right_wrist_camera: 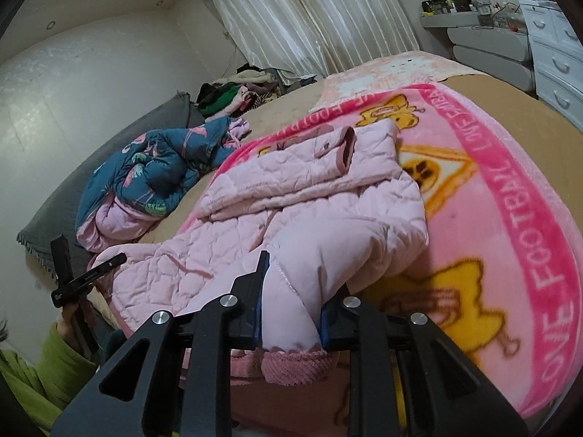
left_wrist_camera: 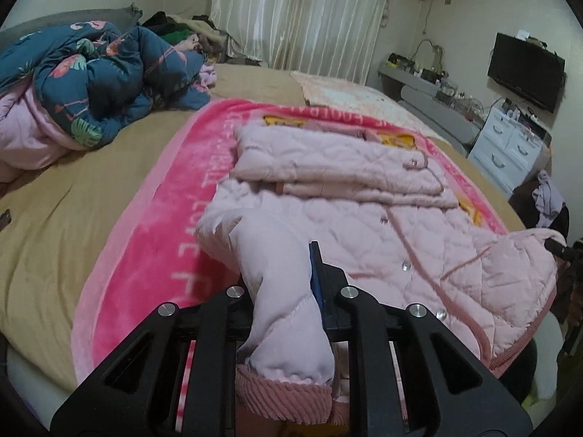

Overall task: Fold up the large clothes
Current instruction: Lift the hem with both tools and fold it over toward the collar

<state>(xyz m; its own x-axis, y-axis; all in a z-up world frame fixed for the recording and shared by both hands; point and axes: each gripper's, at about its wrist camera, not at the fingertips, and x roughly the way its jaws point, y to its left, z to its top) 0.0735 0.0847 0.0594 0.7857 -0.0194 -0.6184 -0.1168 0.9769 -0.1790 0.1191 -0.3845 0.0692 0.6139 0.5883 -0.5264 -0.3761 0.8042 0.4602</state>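
Note:
A pale pink quilted jacket (left_wrist_camera: pixel 382 225) lies on a bright pink fleece blanket (left_wrist_camera: pixel 153 233) on the bed, its far part folded over with one sleeve across the top. My left gripper (left_wrist_camera: pixel 288 284) is shut on the jacket's near sleeve (left_wrist_camera: pixel 288 327) just above its ribbed cuff. In the right wrist view the jacket (right_wrist_camera: pixel 302 189) lies the same way, and my right gripper (right_wrist_camera: pixel 291 291) is shut on the other sleeve (right_wrist_camera: pixel 291 313) above its ribbed cuff. The left gripper (right_wrist_camera: pixel 73 276) shows at the far left of the right wrist view.
A crumpled blue floral quilt (left_wrist_camera: pixel 94 83) lies at the head of the tan bed (left_wrist_camera: pixel 73 196). A clothes pile (right_wrist_camera: pixel 237 94) sits by the curtain. A white dresser (left_wrist_camera: pixel 510 145), a shelf and a wall TV (left_wrist_camera: pixel 524 69) stand to the right.

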